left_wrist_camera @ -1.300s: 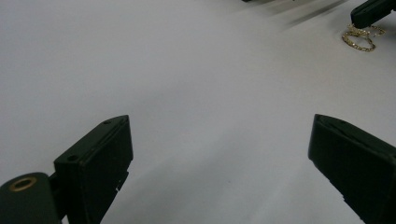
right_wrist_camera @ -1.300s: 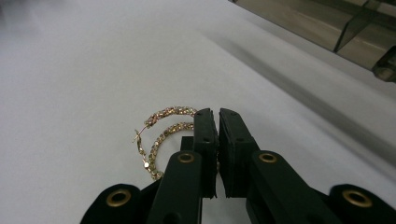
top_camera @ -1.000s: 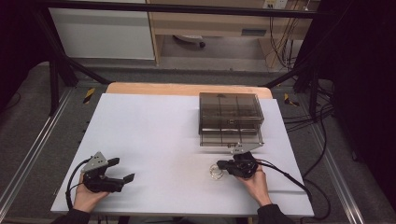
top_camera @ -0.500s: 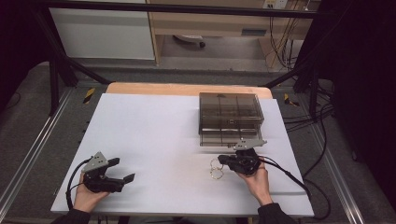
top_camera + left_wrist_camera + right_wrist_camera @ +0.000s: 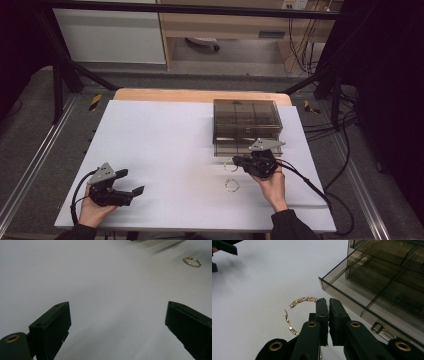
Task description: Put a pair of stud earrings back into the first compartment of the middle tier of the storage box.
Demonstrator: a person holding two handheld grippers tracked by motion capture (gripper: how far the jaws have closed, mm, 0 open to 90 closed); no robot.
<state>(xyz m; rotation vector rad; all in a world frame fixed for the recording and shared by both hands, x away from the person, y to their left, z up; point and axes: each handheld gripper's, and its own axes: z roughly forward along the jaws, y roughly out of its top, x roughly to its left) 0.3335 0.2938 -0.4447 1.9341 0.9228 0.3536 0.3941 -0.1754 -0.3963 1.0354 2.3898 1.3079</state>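
My right gripper (image 5: 328, 301) is shut on a gold beaded hoop (image 5: 303, 300), held above the white table just in front of the smoky clear drawer box (image 5: 387, 282), whose lower drawer stands pulled out. In the high view the right gripper (image 5: 236, 161) holds that hoop (image 5: 226, 165) at the drawer's front edge. A second gold hoop (image 5: 226, 185) lies flat on the table just nearer the person; it is also at the far right of the left gripper view, second hoop (image 5: 192, 262). My left gripper (image 5: 131, 181) rests at the front left, open and empty, left gripper (image 5: 117, 312).
The drawer box (image 5: 245, 125) stands at the back right of the white table sheet (image 5: 165, 145). A wooden edge (image 5: 200, 95) runs along the far side. Cables (image 5: 310, 182) trail off the right gripper toward the table's right edge.
The right gripper has lifted one hoop and carried it away from the person toward the open drawer, leaving the other hoop on the table. The left gripper has stayed put.
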